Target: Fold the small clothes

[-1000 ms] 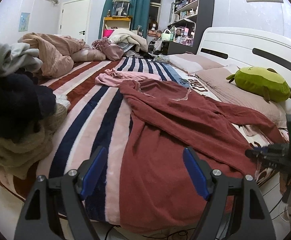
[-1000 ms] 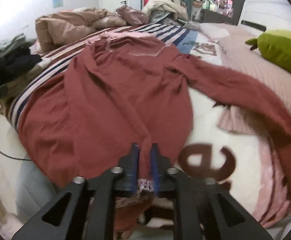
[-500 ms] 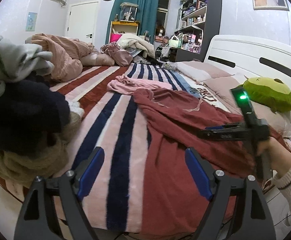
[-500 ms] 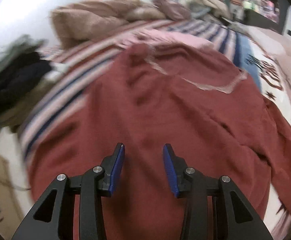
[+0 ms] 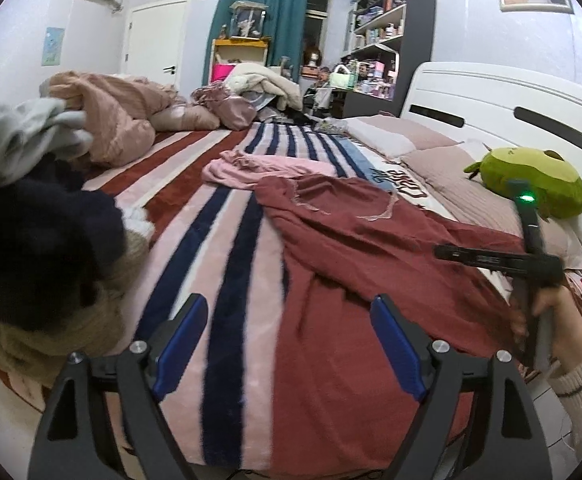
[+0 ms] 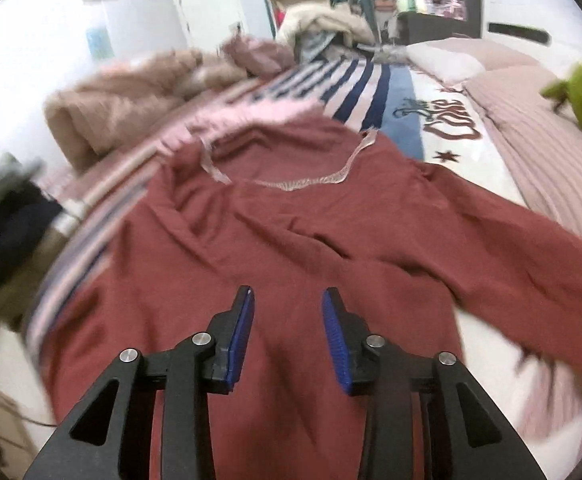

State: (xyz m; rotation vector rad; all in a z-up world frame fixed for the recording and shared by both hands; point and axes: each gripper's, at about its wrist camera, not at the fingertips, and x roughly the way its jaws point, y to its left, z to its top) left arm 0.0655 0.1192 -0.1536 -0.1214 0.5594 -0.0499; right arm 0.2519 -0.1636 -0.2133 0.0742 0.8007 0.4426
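A dark red long-sleeved top (image 5: 363, 264) lies spread on the striped bed, neckline away from me; it also shows in the right wrist view (image 6: 291, 240), with one sleeve stretched to the right. My left gripper (image 5: 287, 344) is open and empty, above the near bed edge at the top's left side. My right gripper (image 6: 289, 336) is open and empty, hovering over the top's lower body. The right gripper's body shows in the left wrist view (image 5: 527, 256), held by a hand at the right.
A pink garment (image 5: 259, 168) lies beyond the red top. A pile of clothes (image 5: 31, 208) is at the left. A crumpled pink quilt (image 5: 119, 120) lies at the far left, pillows and a green plush toy (image 5: 531, 180) by the headboard at the right.
My right gripper let go of the red top's hem, opened, and moved up over the top's body. My left gripper stayed open and shifted slightly along the near bed edge.
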